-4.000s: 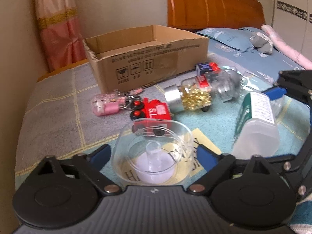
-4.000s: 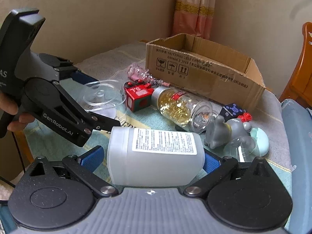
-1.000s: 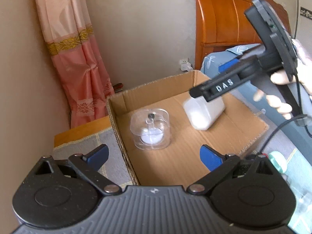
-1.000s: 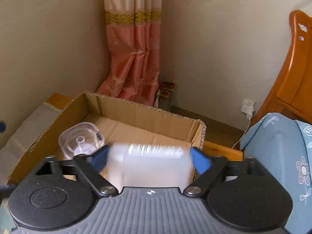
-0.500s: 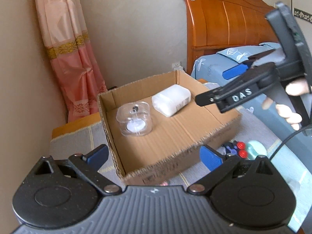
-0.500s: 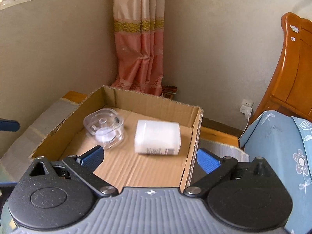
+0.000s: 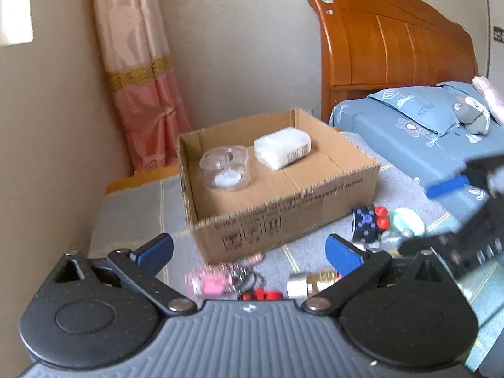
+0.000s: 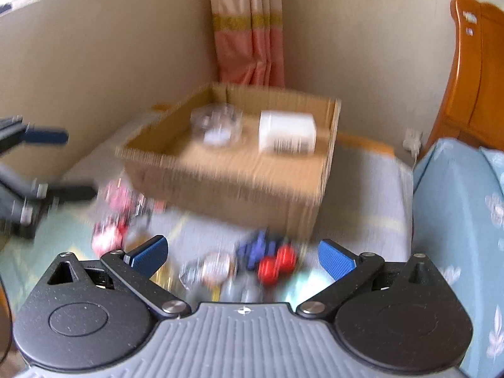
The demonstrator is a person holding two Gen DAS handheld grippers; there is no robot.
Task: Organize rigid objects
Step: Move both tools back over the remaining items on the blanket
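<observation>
An open cardboard box (image 7: 327, 154) (image 8: 329, 145) stands on the covered table. Inside lie a clear plastic container (image 7: 225, 168) (image 8: 217, 124) and a white plastic bottle (image 7: 282, 147) (image 8: 286, 135). In front of the box lie a pink keychain toy (image 7: 211, 280), a red toy (image 7: 261, 293), a jar of gold capsules (image 7: 312, 278), and a blue cube with red buttons (image 7: 368, 220) (image 8: 267, 252). My left gripper (image 7: 249, 250) is open and empty, held back from the box. My right gripper (image 8: 241, 253) is open and empty above the loose toys; it also shows in the left wrist view (image 7: 460, 214).
A bed with blue bedding (image 7: 419, 126) and a wooden headboard (image 7: 393, 47) is on the right. A pink curtain (image 7: 141, 100) hangs in the corner behind the box. A grey plush toy (image 7: 472, 116) lies on the pillow. The right wrist view is motion-blurred.
Both grippers have pulled back and lower from the box. The white bottle, let go earlier, lies still in the box beside the clear container. The loose toys have come into view.
</observation>
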